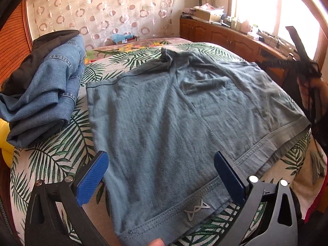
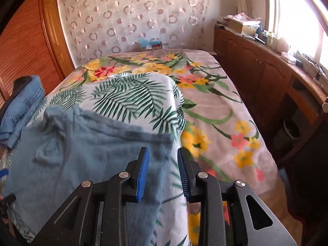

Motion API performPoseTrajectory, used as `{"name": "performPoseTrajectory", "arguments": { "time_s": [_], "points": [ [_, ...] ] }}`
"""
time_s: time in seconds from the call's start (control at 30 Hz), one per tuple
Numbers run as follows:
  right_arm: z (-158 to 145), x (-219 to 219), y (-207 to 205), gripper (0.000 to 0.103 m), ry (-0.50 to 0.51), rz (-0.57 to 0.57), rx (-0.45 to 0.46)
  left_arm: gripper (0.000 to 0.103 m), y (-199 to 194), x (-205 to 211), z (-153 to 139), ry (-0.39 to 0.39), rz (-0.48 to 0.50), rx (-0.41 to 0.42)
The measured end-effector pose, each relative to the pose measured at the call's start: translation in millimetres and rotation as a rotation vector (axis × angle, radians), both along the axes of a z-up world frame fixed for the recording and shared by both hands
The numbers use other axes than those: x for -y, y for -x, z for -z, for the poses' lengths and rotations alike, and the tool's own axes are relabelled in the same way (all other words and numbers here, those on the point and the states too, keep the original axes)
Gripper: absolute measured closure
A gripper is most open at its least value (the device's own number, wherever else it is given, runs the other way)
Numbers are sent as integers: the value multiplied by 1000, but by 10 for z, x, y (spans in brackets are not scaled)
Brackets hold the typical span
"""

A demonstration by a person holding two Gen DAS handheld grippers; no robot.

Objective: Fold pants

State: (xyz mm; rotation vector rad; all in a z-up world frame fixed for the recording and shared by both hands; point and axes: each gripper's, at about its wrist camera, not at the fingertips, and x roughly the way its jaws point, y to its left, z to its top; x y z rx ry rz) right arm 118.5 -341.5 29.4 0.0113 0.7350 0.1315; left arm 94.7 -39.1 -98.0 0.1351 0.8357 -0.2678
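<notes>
Grey-blue shorts (image 1: 164, 110) lie spread flat on a palm-leaf blanket (image 1: 61, 155), waistband with a small logo nearest the left wrist camera. My left gripper (image 1: 162, 174) is wide open just above the waistband, holding nothing. In the right wrist view the shorts (image 2: 82, 155) lie at lower left. My right gripper (image 2: 162, 172) is open with a moderate gap, over the shorts' right edge near the blanket edge, holding nothing. The right gripper also shows dark at the far right of the left wrist view (image 1: 307, 71).
A pile of folded jeans and dark clothes (image 1: 47, 86) lies at the left on the bed. A floral bedspread (image 2: 215, 110) covers the rest of the bed. A wooden cabinet (image 2: 266, 75) with clutter runs along the window at right. A wooden wardrobe (image 2: 26, 47) stands at left.
</notes>
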Motion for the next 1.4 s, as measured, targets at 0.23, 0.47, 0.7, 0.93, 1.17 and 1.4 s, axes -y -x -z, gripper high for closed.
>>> {"name": "performPoseTrajectory", "arguments": {
  "time_s": [0.23,0.47,0.7,0.93,1.17,1.4],
  "points": [
    [-8,-277,622,69,-15,-113,27,0,69,-98,-100,29,-19,20],
    [110,-395,1164,63,-23,-161,38,0,123,-224,-130,39,-41,26],
    [197,-120,1427,63,-8,-138,4,0,166,-288,-44,29,-49,3],
    [123,-208,1723,63,12,-172,-15,0,261,-385,8,31,-63,-16],
    [119,-507,1669,63,4,-272,-21,0,298,-461,42,19,-79,-28],
    [202,-708,1585,63,19,-359,-40,0,281,-468,55,29,-80,-38]
  ]
}}
